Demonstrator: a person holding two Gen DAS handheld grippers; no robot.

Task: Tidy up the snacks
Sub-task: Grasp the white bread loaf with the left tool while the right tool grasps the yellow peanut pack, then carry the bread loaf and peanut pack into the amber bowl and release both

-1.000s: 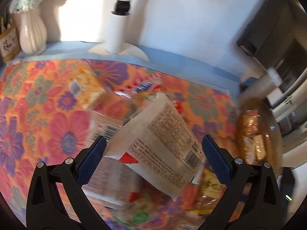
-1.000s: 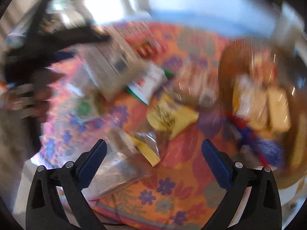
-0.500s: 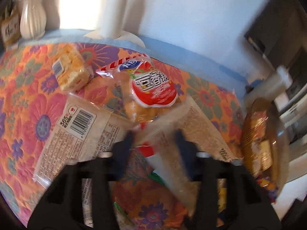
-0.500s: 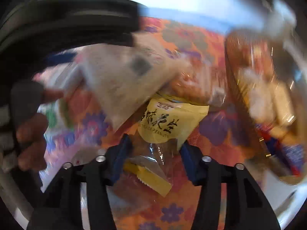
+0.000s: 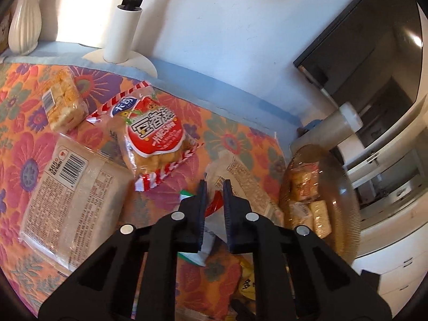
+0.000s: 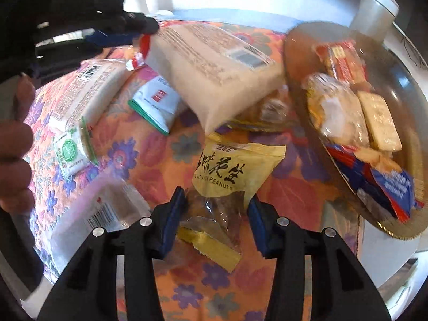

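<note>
My left gripper (image 5: 213,187) is shut on the red-edged corner of a large pale snack bag (image 5: 248,184) and holds it above the table. The right wrist view shows the same bag (image 6: 214,69) hanging from the left gripper (image 6: 139,30), tilted toward a round bowl (image 6: 297,53). My right gripper (image 6: 216,200) is half closed around a clear brown snack packet with a gold end (image 6: 211,230); contact is unclear. A yellow peanut packet (image 6: 235,168) lies just beyond it. The bowl (image 5: 345,187) holds several snack packs.
On the floral tablecloth lie a red rice-cracker bag (image 5: 152,136), a big pale bag with a barcode (image 5: 72,198), a yellow cracker pack (image 5: 62,104), a white-green sachet (image 6: 157,104) and a small green-label pack (image 6: 71,152). A white lamp base (image 5: 123,26) and vase (image 5: 24,26) stand at the back.
My left gripper closed from wide open onto the pale bag's corner and lifted it toward the bowl. My right gripper narrowed and moved down over the brown packet.
</note>
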